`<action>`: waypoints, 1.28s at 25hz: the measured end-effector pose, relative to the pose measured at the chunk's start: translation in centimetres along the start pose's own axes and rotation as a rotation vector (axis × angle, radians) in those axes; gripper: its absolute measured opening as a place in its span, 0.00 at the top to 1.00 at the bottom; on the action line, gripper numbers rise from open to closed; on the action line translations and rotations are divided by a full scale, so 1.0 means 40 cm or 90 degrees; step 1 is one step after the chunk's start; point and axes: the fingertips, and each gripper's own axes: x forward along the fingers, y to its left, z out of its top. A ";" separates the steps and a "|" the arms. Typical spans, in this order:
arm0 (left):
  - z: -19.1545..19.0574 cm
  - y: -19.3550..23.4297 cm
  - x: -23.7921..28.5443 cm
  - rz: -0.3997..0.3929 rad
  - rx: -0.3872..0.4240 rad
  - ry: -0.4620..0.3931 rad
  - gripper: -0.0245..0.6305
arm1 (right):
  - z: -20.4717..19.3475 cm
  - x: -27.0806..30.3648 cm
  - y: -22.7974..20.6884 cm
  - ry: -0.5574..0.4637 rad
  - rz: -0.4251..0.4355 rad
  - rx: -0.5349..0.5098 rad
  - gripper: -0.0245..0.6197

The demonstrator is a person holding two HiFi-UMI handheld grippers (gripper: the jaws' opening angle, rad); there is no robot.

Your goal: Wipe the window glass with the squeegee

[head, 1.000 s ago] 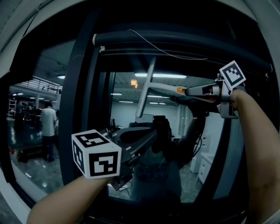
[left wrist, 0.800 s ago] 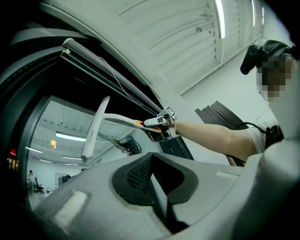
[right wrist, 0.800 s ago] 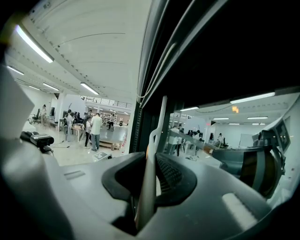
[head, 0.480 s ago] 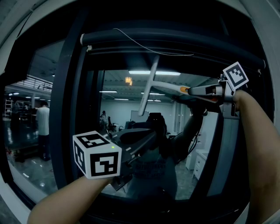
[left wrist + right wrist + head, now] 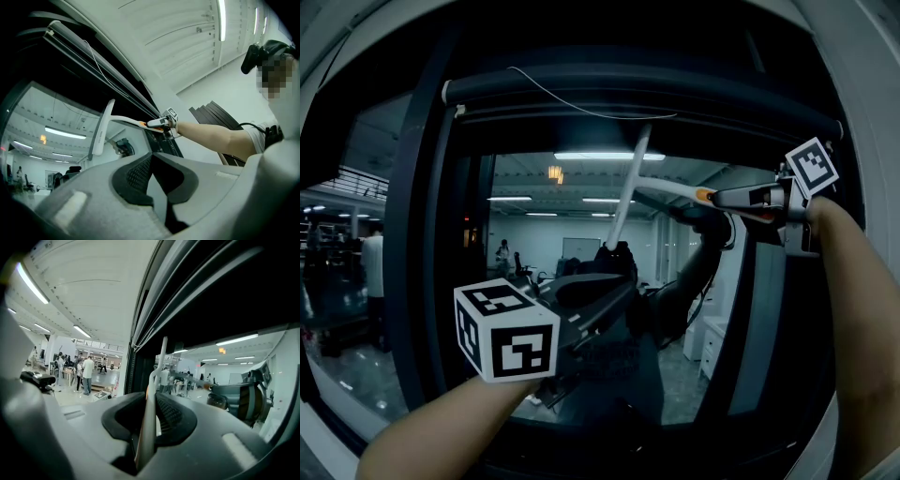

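A white squeegee with a long blade (image 5: pixel 627 187) and an orange collar on its handle lies tilted against the upper window glass (image 5: pixel 553 234). My right gripper (image 5: pixel 714 197) is shut on its handle at the right, arm raised. In the right gripper view the handle (image 5: pixel 147 427) runs up between the pads of the right gripper (image 5: pixel 149 397) to the blade (image 5: pixel 161 357). My left gripper (image 5: pixel 623 286) hangs lower, in front of the glass, jaws together with nothing in them. The left gripper view shows the left gripper (image 5: pixel 151 157) below the blade (image 5: pixel 100 131) and the right gripper (image 5: pixel 161 123).
A dark window frame post (image 5: pixel 422 234) stands at the left and another (image 5: pixel 741 319) at the right. A rolled blind (image 5: pixel 628 89) with a thin cord (image 5: pixel 581 105) runs above the glass. People (image 5: pixel 86 373) and furniture show beyond the open side.
The squeegee and my right gripper have slid rightwards across the glass, away from the left frame post. My left gripper has held its place.
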 end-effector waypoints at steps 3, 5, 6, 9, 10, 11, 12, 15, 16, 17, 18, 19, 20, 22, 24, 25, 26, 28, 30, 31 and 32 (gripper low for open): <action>0.000 -0.080 0.050 -0.018 0.000 0.000 0.96 | -0.030 -0.103 0.011 -0.001 -0.015 0.008 0.85; -0.002 -0.111 0.074 -0.024 -0.001 0.003 0.96 | -0.045 -0.150 0.009 0.000 -0.022 0.015 0.85; -0.004 -0.109 0.080 -0.026 -0.002 0.005 0.96 | -0.047 -0.157 0.002 0.001 -0.025 0.018 0.85; -0.011 -0.086 0.091 -0.036 -0.006 0.004 0.96 | -0.048 -0.160 -0.019 0.001 -0.036 0.027 0.85; -0.016 -0.081 0.097 -0.041 -0.008 0.003 0.96 | -0.048 -0.163 -0.026 0.002 -0.041 0.028 0.85; -0.021 -0.077 0.103 -0.046 -0.010 0.003 0.96 | -0.049 -0.169 -0.033 0.004 -0.047 0.029 0.85; -0.025 -0.079 0.112 -0.049 -0.011 0.003 0.96 | -0.052 -0.181 -0.038 0.005 -0.053 0.031 0.85; -0.028 -0.129 0.155 -0.062 -0.016 -0.001 0.96 | -0.066 -0.260 -0.030 0.011 -0.073 0.037 0.85; -0.029 -0.148 0.169 -0.068 -0.018 -0.004 0.96 | -0.071 -0.288 -0.025 0.014 -0.080 0.039 0.85; -0.032 -0.160 0.179 -0.072 -0.021 -0.006 0.96 | -0.075 -0.309 -0.022 0.016 -0.086 0.041 0.85; -0.035 -0.163 0.186 -0.074 -0.023 -0.005 0.96 | -0.078 -0.322 -0.022 0.019 -0.092 0.043 0.85; -0.040 -0.161 0.192 -0.076 -0.025 -0.005 0.96 | -0.079 -0.330 -0.026 0.021 -0.099 0.044 0.85; -0.045 -0.156 0.199 -0.081 -0.028 -0.006 0.96 | -0.079 -0.335 -0.032 0.023 -0.105 0.046 0.85; -0.056 -0.142 0.213 -0.093 -0.035 -0.011 0.96 | -0.077 -0.342 -0.046 0.026 -0.120 0.051 0.85; -0.066 -0.142 0.228 -0.104 -0.041 -0.013 0.96 | -0.078 -0.358 -0.053 0.031 -0.133 0.055 0.85; -0.071 -0.151 0.239 -0.109 -0.044 -0.015 0.96 | -0.082 -0.374 -0.054 0.033 -0.140 0.056 0.85; -0.076 -0.164 0.253 -0.114 -0.046 -0.016 0.96 | -0.087 -0.396 -0.053 0.036 -0.147 0.057 0.85; -0.086 -0.191 0.281 -0.122 -0.050 -0.019 0.96 | -0.097 -0.440 -0.053 0.041 -0.160 0.059 0.85; -0.094 -0.203 0.302 -0.125 -0.053 -0.019 0.96 | -0.104 -0.469 -0.057 0.044 -0.170 0.066 0.85; -0.099 -0.203 0.310 -0.126 -0.055 -0.019 0.96 | -0.105 -0.477 -0.061 0.046 -0.175 0.068 0.85; -0.104 -0.201 0.318 -0.130 -0.057 -0.020 0.96 | -0.106 -0.484 -0.065 0.048 -0.181 0.070 0.85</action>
